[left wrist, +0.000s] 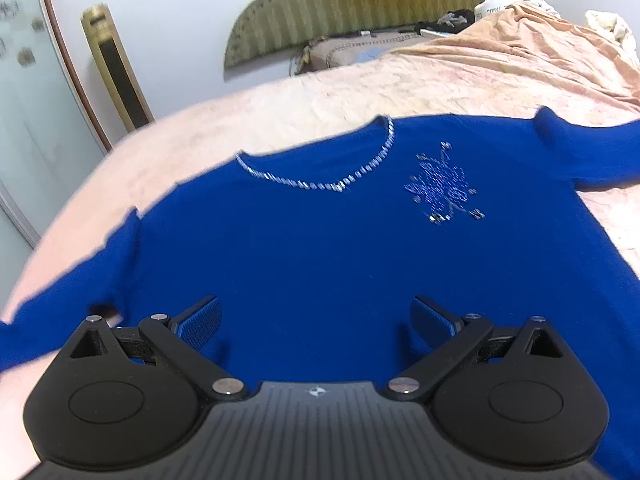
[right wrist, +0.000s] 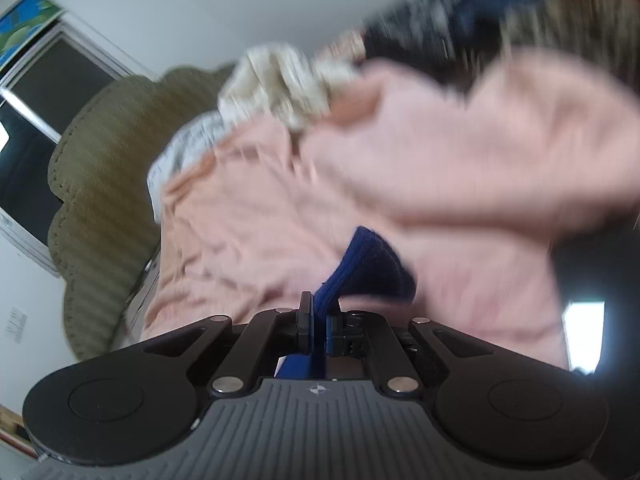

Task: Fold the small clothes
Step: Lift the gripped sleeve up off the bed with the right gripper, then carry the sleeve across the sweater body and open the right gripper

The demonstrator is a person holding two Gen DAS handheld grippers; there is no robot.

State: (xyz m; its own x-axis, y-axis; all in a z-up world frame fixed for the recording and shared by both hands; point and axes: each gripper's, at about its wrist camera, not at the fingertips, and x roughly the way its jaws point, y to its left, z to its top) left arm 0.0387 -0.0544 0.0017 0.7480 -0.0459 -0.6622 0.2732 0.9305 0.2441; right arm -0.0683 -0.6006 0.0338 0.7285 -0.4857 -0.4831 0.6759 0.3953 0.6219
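Blue sweater lies flat, front up, on the pink bedspread, neckline toward 12 o'clock. Left tongs stand wide above its lower body, gripping nothing. Right tongs are clamped on a ribbed blue cuff, which sticks out toward 1 o'clock.

A bed under a pink cover carries a blue sweater spread flat.

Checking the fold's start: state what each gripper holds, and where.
Right gripper pinches the blue sweater by a ribbed sleeve cuff. Left gripper holds nothing, open above the sweater's body.
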